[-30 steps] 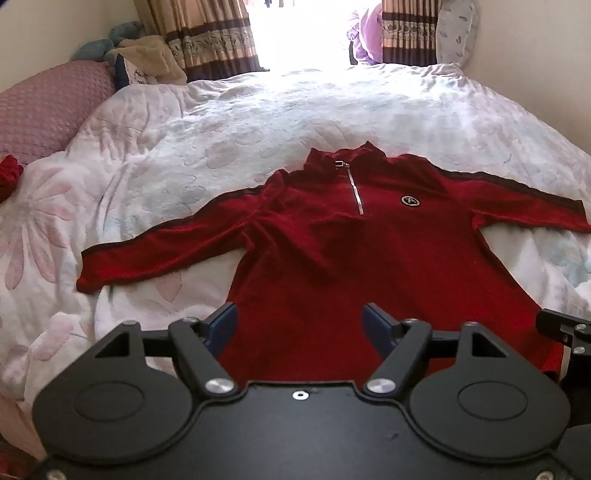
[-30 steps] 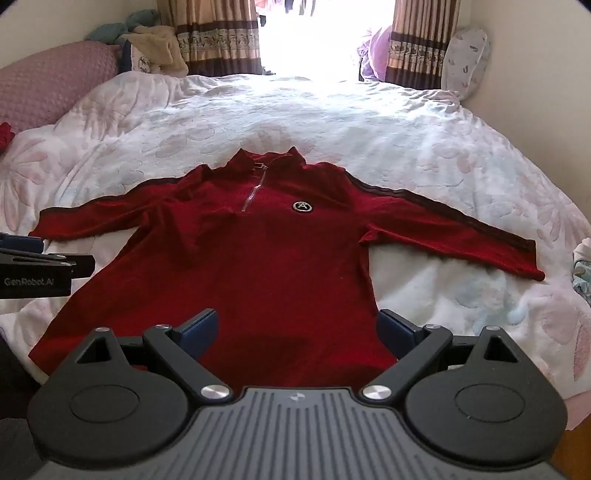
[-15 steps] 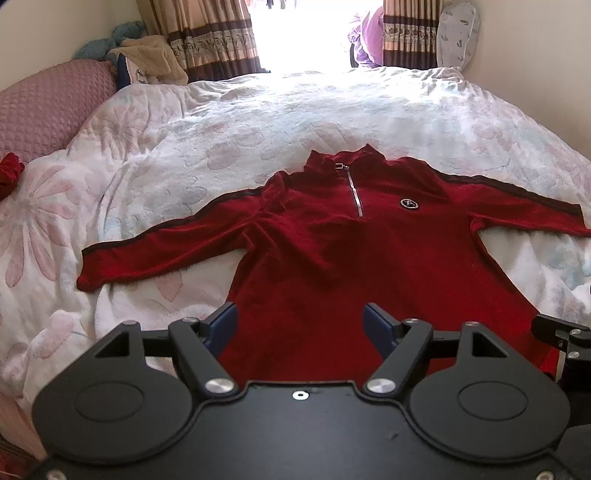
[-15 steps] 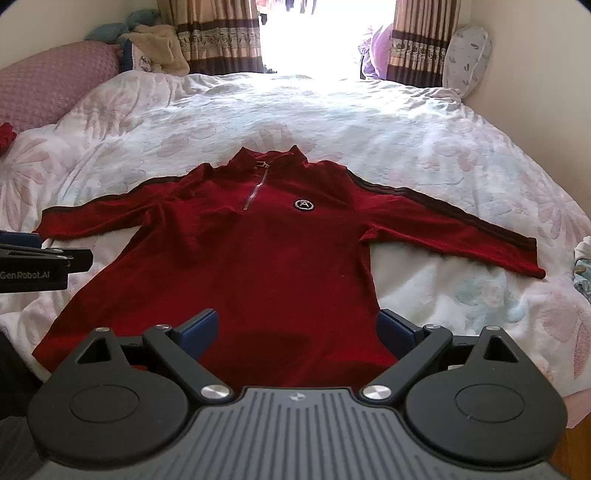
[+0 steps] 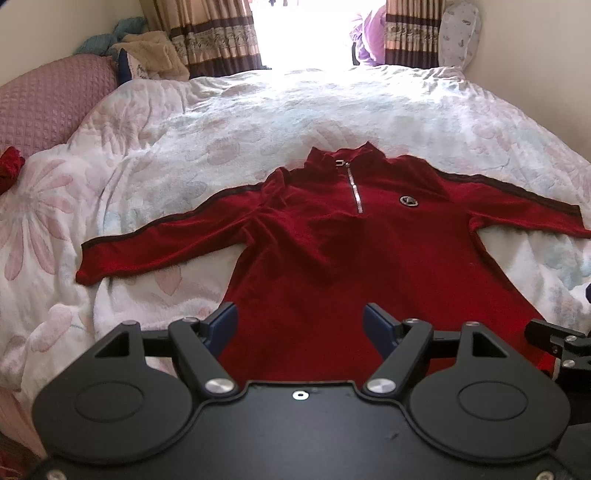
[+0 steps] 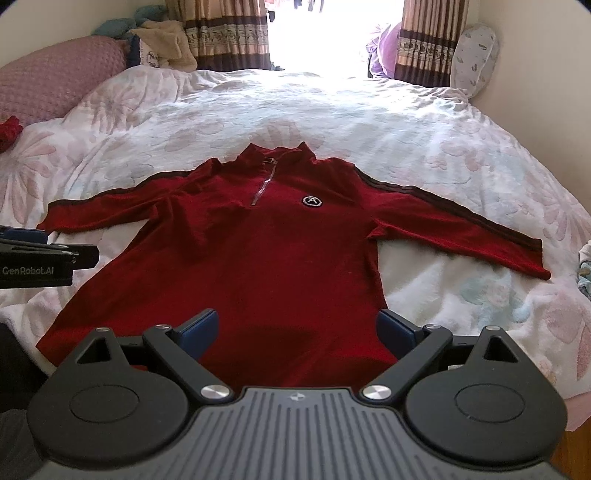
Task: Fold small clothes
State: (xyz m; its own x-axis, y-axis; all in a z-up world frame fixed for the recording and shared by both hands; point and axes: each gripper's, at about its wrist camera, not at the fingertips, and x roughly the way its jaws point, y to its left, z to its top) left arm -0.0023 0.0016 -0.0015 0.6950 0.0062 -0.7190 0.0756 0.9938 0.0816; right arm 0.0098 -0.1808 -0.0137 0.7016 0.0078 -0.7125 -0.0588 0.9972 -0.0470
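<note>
Over the last second almost nothing has changed: the red top [image 6: 266,258] stays spread flat across mid-frame on the floral quilt [image 6: 406,122], sleeves out, unfolded, while left gripper [image 5: 300,325] and right gripper [image 6: 298,330] keep hovering, released and empty, above its hem, so folding has not begun.

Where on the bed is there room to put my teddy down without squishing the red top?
The widest bare patch of quilt lies beyond the red top, between its collar and the curtains. Smaller bare patches sit under each spread sleeve, beside the body. The near edge is crowded: both open grippers, left gripper and right gripper, hover over the hem.
</note>
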